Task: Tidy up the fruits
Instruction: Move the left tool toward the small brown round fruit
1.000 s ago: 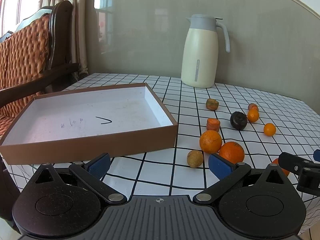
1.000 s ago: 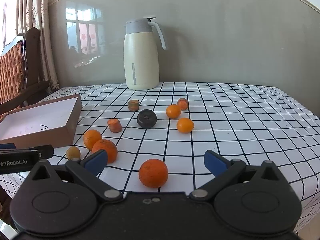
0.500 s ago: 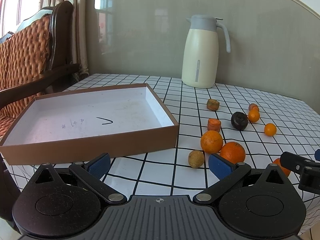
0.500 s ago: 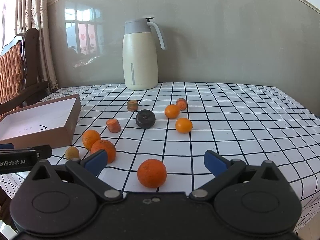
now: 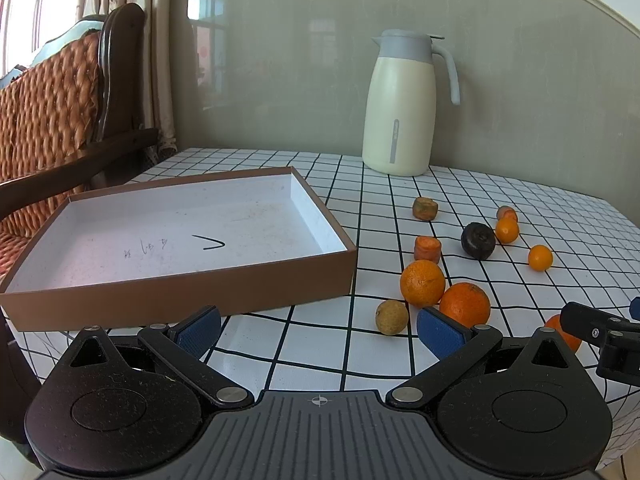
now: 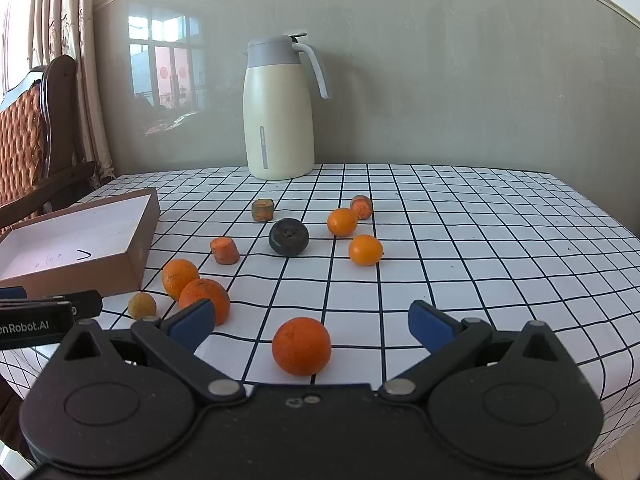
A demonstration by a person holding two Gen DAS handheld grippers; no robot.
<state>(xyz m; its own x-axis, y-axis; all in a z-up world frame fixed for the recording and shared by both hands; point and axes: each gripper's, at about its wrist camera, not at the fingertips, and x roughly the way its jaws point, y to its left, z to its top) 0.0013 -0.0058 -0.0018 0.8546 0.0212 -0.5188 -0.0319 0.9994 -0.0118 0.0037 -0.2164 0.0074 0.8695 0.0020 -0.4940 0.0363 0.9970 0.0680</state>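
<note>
Both tools hover at the near edge of the worktop (image 6: pixel 460 240), each spread wide and holding nothing: the left tool (image 5: pixel 318 330) faces the gap between box and fruit, while the right tool (image 6: pixel 308 322) is lined up on a lone orange (image 6: pixel 301 346) that sits on the checked cloth between its blue pads (image 6: pixel 430 326), touching neither. Just left of that, a small yellowish fruit (image 6: pixel 141 306) lies beside two oranges (image 6: pixel 204 300) that touch one another, close to the near right corner of a shallow brown box (image 5: pixel 172 292). The box, white inside and marked with pen strokes, lies flat on the left part of the worktop with no fruit in it. Farther back, a carrot stub (image 6: pixel 225 250) rests on its side, and a dark round fruit (image 6: pixel 289 237) sits near the middle of the spread. To its right are two small oranges (image 6: pixel 365 250), apart from each other, the farther one just beside another carrot piece (image 6: pixel 361 207). A brownish chunk (image 6: pixel 262 210) lies behind the dark fruit. At the far edge, against the grey wall, stands a cream jug (image 6: pixel 278 112) with a grey lid and handle. A wooden chair (image 5: pixel 60 120) with woven cushion stands left of the worktop.
</note>
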